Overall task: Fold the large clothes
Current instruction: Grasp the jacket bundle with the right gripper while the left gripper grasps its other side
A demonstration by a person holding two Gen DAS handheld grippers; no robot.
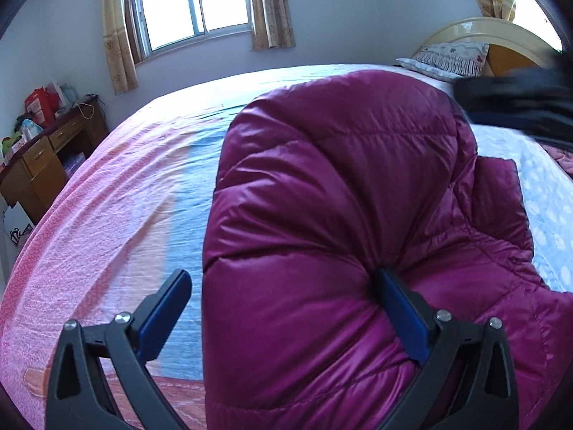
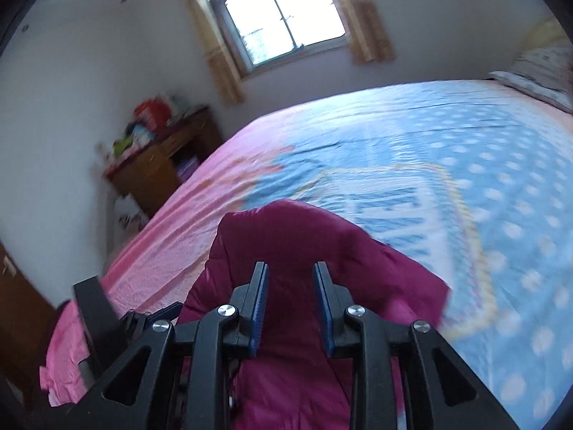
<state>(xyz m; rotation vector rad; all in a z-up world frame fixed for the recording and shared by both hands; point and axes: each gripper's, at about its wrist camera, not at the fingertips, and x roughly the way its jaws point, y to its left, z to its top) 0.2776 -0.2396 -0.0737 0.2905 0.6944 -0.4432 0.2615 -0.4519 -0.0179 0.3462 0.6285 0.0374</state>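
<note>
I'm working the magenta puffer jacket (image 1: 322, 215); no readable writing.
Left gripper (image 1: 286, 297) is gaping wide, angled down over it; right gripper (image 2: 290, 297) is standing narrowly parted above the fabric.

- Puffy jacket (image 1: 340, 197) bulges between and ahead of the wide-apart left jaws.
- Bare bedspread (image 1: 125, 197) lies left of them.
- Open bedspread lies beyond the right jaws, desk (image 2: 157, 168) far left.

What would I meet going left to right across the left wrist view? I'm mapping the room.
Wooden desk → window → purple down jacket → pillow → headboard.
</note>
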